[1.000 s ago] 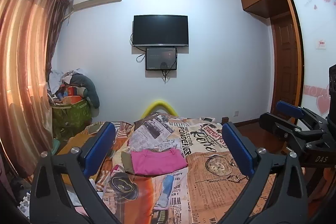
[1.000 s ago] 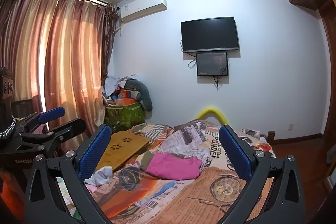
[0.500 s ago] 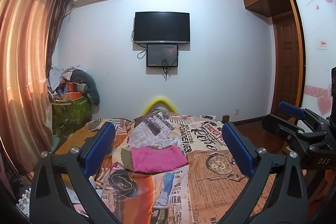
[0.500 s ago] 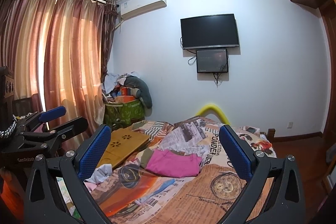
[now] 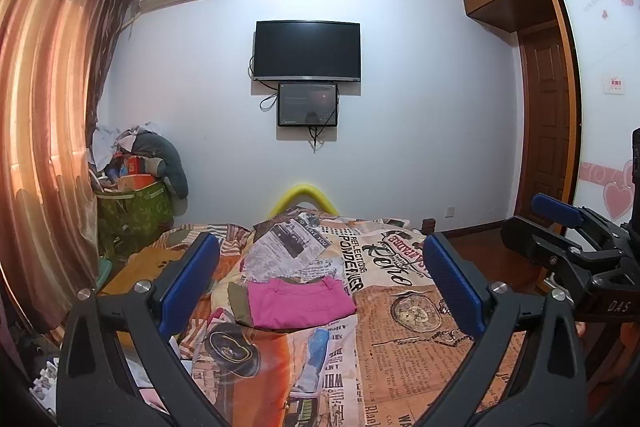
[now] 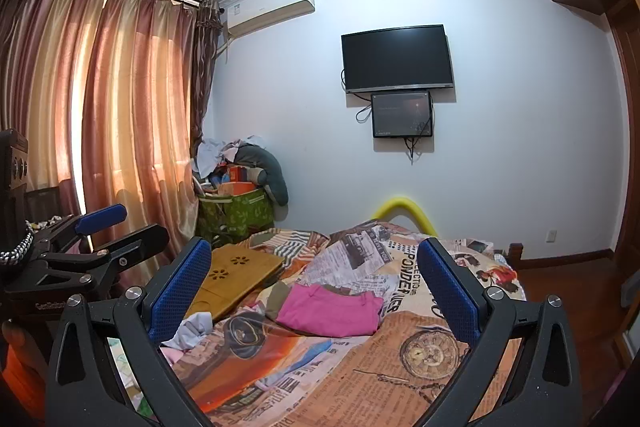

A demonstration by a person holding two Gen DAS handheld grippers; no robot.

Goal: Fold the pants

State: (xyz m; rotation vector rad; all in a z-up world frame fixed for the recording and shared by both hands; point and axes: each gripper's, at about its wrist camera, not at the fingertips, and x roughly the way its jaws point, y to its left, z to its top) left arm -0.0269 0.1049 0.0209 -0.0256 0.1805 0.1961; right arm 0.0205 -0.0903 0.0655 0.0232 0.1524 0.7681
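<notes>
Pants point(image 5: 298, 303) — pink, folded into a flat rectangle — lie on the printed bedspread point(image 5: 400, 347), well apart from both claws. Left gripper point(image 5: 320, 287) is spread wide and holds nothing; right gripper point(image 6: 314, 291) too — both raised above the bed's near end. A TV point(image 5: 307, 51) hangs on the far wall.

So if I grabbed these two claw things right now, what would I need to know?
Left claw: open, empty, held above the near end of the bed.
Right claw: open, empty, also raised.
Pink pants: lying mid-bed as a compact folded rectangle, neither claw touching them.
Done: the pants look folded already.
Left: probably nothing, or just a check that the fold is tidy.
</notes>
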